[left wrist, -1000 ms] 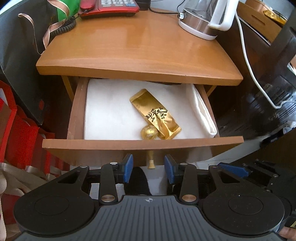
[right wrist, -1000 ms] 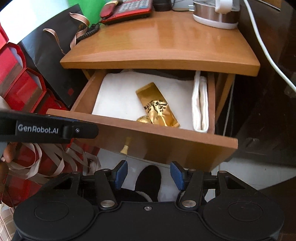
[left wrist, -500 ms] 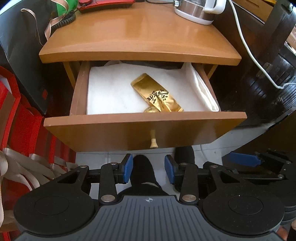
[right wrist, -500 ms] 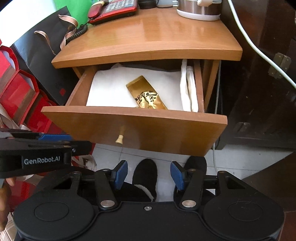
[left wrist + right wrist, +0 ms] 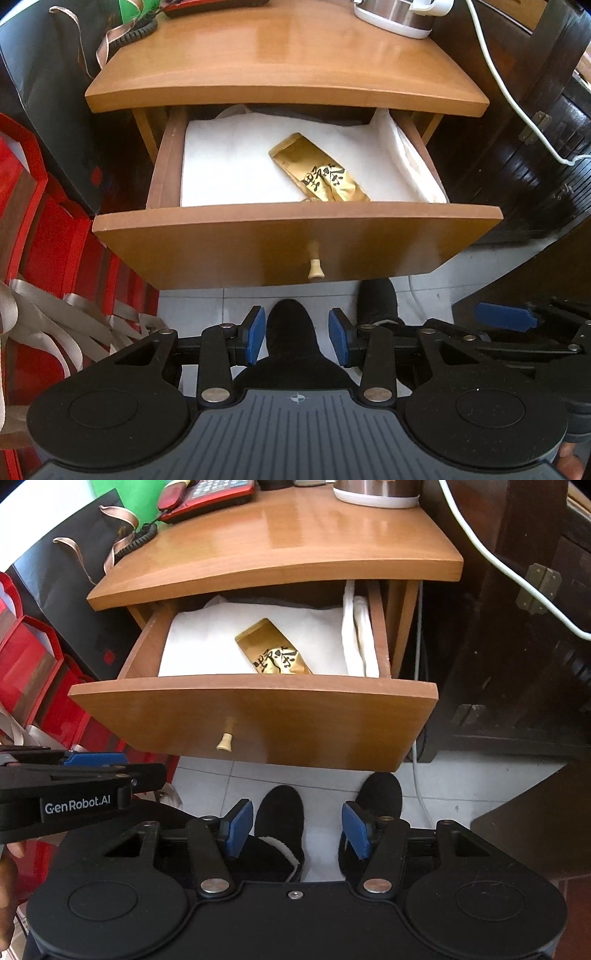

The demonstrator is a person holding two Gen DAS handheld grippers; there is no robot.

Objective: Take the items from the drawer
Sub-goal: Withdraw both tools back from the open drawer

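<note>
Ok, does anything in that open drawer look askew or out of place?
Mildly. The gold packet lies diagonally on the white cloth, its near end hidden behind the drawer front. The cloth is bunched up along the drawer's right side. Nothing looks spilled or damaged.

Both tools are black, with blue pads (image 5: 255, 341) on their fingers and brass-coloured pivot screws (image 5: 212, 885). White "GenRobot.AI" lettering (image 5: 77, 807) marks the left tool (image 5: 85, 775). The person wears black slippers (image 5: 280, 821).

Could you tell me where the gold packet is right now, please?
The gold packet lies on the white cloth in the open drawer, right of centre in both views, with its near end behind the drawer front.
</note>
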